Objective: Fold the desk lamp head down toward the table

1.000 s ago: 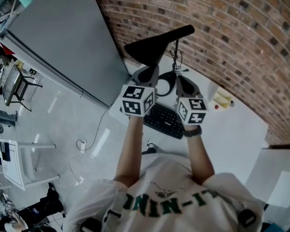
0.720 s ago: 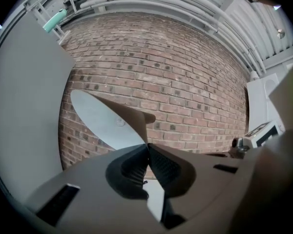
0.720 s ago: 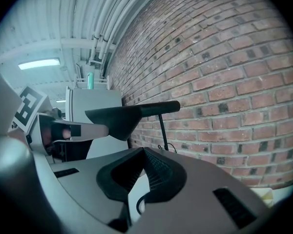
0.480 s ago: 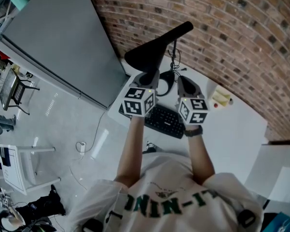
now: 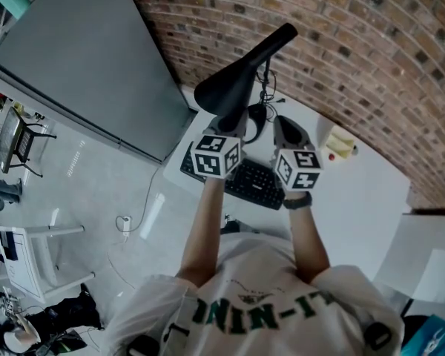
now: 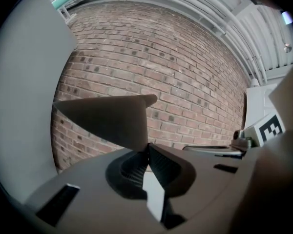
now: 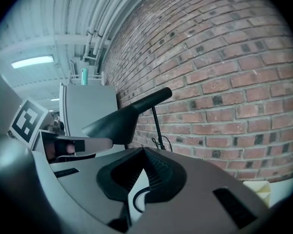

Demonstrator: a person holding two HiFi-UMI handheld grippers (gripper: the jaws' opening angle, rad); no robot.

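Grey partition panel point(image 5: 81, 65) fills the left of the head view, and brick wall point(image 5: 356, 43) runs on to the right behind a white table point(image 5: 356, 199). The left gripper point(image 5: 228, 117) is raised right beneath the black desk lamp head point(image 5: 230, 87). That head stands over the table's far left corner, tilted so that its narrow end rises toward the wall.

In the left gripper view, the left gripper point(image 6: 147, 147) has its jaws closed tip to tip with nothing between them. Only a white wedge of table shows through the gap lower down. The desk lamp head point(image 6: 107, 118) comes down to just above the tips; contact cannot be told.

A black keyboard point(image 5: 252, 180) lies on the table below both grippers. The right gripper point(image 5: 282, 124) is level with the left one and just beside it, apart from the lamp.

In the right gripper view, the right gripper point(image 7: 144, 151) also has its jaws together and empty, and a dark cable point(image 7: 136, 199) loops on the table behind the gap. This view alone shows the lamp from the side. The desk lamp head point(image 7: 117, 121) slants upward on a thin stem point(image 7: 157, 123) against the bricks. The left gripper view shows only the broad underside.

A yellowish item point(image 5: 340, 147) sits on the table at the right, near the wall.
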